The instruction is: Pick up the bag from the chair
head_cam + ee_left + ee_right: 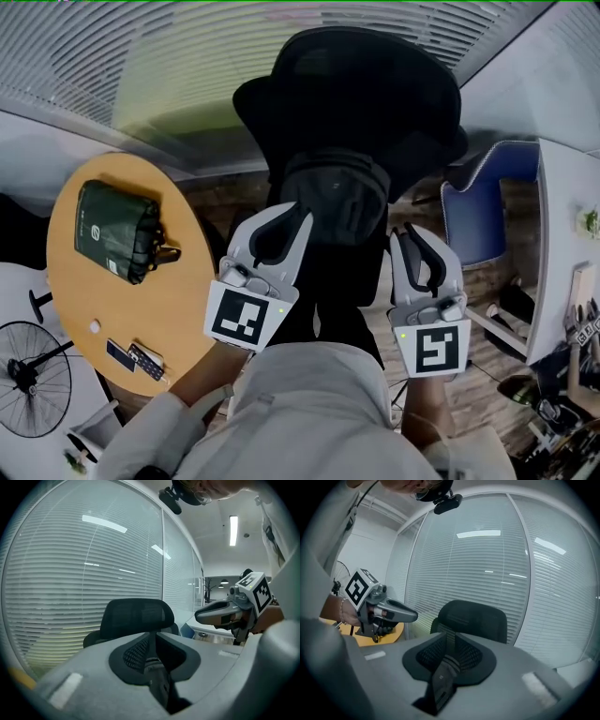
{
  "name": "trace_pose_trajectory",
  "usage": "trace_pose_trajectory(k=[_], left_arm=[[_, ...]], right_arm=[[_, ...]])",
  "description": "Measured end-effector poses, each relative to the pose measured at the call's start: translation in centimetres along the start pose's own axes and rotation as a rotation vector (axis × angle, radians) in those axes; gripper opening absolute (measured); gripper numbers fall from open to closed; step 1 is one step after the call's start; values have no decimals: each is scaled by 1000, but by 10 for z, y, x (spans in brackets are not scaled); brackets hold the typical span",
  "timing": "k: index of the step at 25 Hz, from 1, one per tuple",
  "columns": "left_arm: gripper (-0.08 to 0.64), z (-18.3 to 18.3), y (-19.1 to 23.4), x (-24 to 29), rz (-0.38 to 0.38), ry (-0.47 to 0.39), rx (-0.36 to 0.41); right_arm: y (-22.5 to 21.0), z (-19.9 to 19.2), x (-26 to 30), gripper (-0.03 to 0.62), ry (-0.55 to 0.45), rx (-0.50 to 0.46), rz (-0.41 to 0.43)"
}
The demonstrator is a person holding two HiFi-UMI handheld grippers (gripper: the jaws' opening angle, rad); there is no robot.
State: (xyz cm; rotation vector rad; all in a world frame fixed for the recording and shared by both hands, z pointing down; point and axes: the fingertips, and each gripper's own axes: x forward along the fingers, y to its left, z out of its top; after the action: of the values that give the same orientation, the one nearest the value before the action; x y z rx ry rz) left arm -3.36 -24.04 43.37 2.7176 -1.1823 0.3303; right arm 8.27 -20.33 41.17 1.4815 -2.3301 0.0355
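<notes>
Left gripper (pixel 299 218) clenched, nothing between the jaws; its own view (pixel 152 637) shows them meeting at the tip. Right gripper (pixel 411 234) same: jaws together, empty (pixel 450 635). Bag (pixel 336 197) is black and sits on the seat of the black chair (pixel 375 94), just ahead of both grippers and between them, nearer the left one. From the head view the left tip overlaps the bag's lower-left edge; can't tell if it touches. The bag doesn't show in either gripper view, since the gripper bodies block the seat and only the chair back (pixel 136 616) (pixel 473 616) shows above the jaws. Round bench (pixel 187 281) lies left of the left gripper with a green pouch (pixel 117 230) on it; small items near its edge are too small to identify.
</notes>
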Motion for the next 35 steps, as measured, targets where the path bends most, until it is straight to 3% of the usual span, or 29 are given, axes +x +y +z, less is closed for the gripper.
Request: trace_pose_trajectory(k=[21, 35], left_arm=[[66, -98, 35, 60, 55, 91, 20], [94, -181, 59, 102, 83, 195, 29]], right_arm=[[-22, -99, 60, 81, 111, -55, -17], [-28, -181, 105, 109, 192, -160, 20]])
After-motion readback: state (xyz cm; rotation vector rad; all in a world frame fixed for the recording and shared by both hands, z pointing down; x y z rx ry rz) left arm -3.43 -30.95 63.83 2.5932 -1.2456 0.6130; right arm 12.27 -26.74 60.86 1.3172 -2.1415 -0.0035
